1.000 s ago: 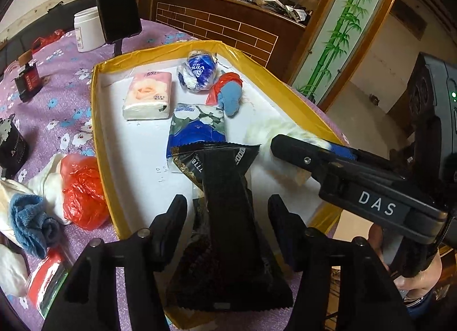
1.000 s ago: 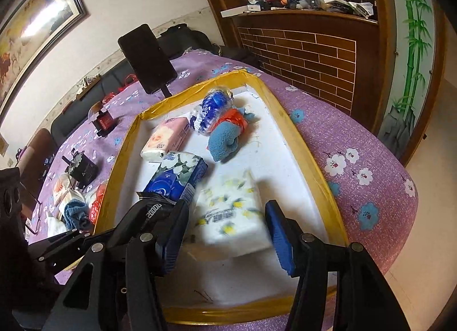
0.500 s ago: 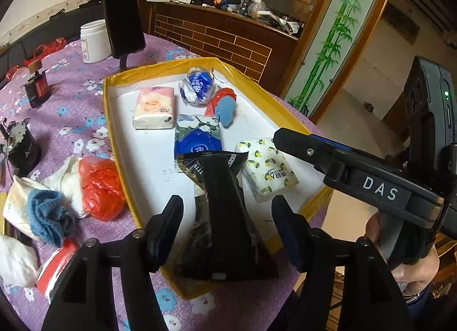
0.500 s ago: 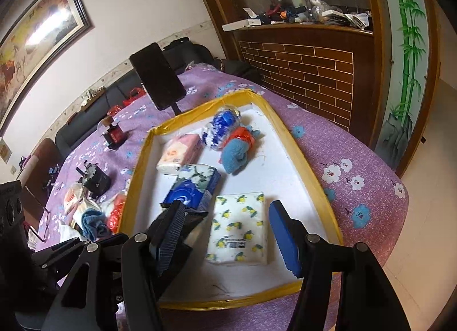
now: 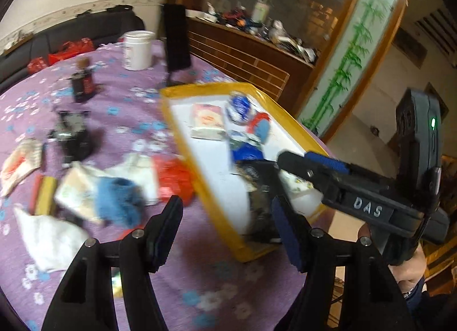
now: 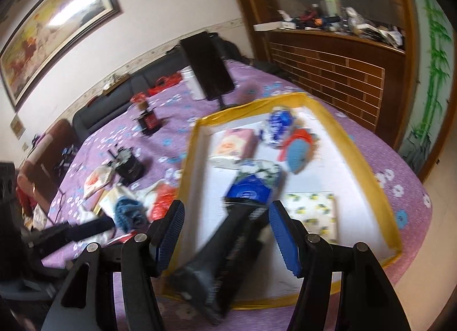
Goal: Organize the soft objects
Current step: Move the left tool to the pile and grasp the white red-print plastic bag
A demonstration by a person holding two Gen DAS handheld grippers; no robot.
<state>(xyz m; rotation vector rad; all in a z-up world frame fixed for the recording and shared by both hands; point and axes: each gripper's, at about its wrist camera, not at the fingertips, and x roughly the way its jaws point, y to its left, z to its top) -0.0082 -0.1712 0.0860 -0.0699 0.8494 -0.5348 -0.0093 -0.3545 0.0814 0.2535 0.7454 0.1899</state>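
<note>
Purple flowery table (image 5: 120,119) holds my yellow tray (image 6: 368,171). My black packet (image 6: 237,234) now lies in the tray's near corner, let go. My left gripper (image 5: 228,228) and right gripper (image 6: 225,234) have pulled back, jaws apart, empty. Blue cloth (image 5: 117,199) waits outside.

Both of your views ride on the grippers, looking forward and down along the 2 fingers at the purple flowered tablecloth (image 5: 120,114). Your left wrist camera sits off the near left corner of the yellow-rimmed tray (image 5: 200,165) — the pile of soft things (image 5: 114,194) lies close below. Your right wrist camera faces the tray (image 6: 368,159) more squarely. Both share the tray, the black packet (image 6: 234,245) and the dark phone stand (image 5: 175,37).
</note>
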